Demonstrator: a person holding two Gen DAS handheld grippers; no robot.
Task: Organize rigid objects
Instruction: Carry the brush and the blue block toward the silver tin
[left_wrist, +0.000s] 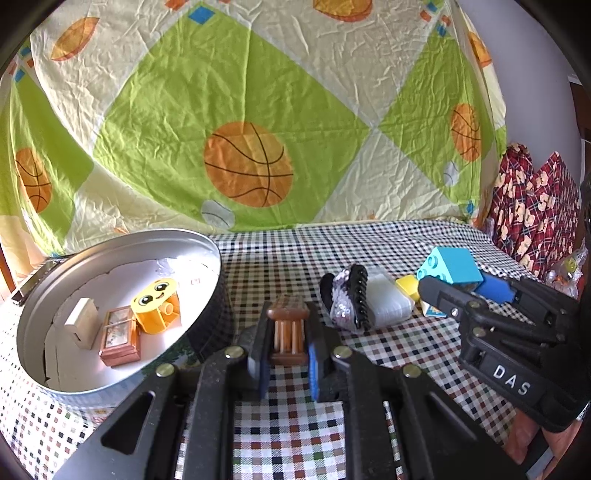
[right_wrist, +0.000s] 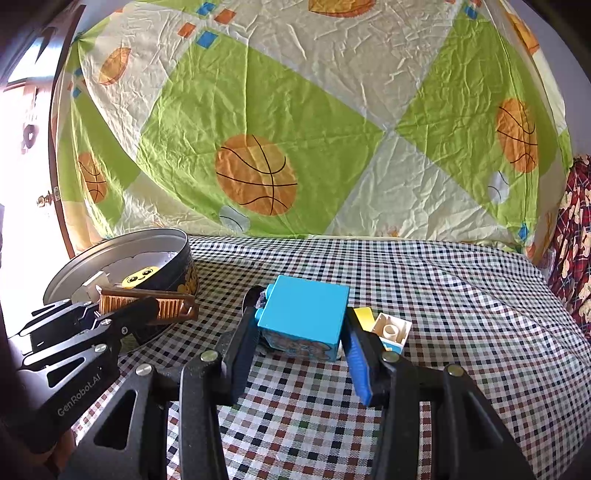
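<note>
Now the left gripper (left_wrist: 288, 341) pinches a small brown wooden piece (left_wrist: 289, 334) with thin ribbed slats between its narrow black jaws, above the checked tablecloth (left_wrist: 295, 435) and just to the right of the round metal tin (left_wrist: 122, 376). The tin has a smooth silver rim and a white paper lining. Inside it lie a yellow plastic block with a smiling face (left_wrist: 157, 299), a flat brown wooden frame (left_wrist: 120, 341) and a pale cream rectangular block (left_wrist: 82, 322).

The right gripper (right_wrist: 301, 339) grips a turquoise plastic building block (right_wrist: 304, 314) at its two sides; the block is smooth and cubic, with round studs on one side and a printed picture on the face toward the camera. Just to the right of it, on the cloth, are a small yellow brick (right_wrist: 364, 316) and a white hollow brick (right_wrist: 393, 328).

In the left wrist view a black toothed hair clip with shiny sequins (left_wrist: 347, 299) lies between the two grippers, and a milky translucent ribbed piece (left_wrist: 388, 304) touches it on the right. Behind the table hangs a wrinkled sheet with orange basketballs (left_wrist: 258, 110)
</note>
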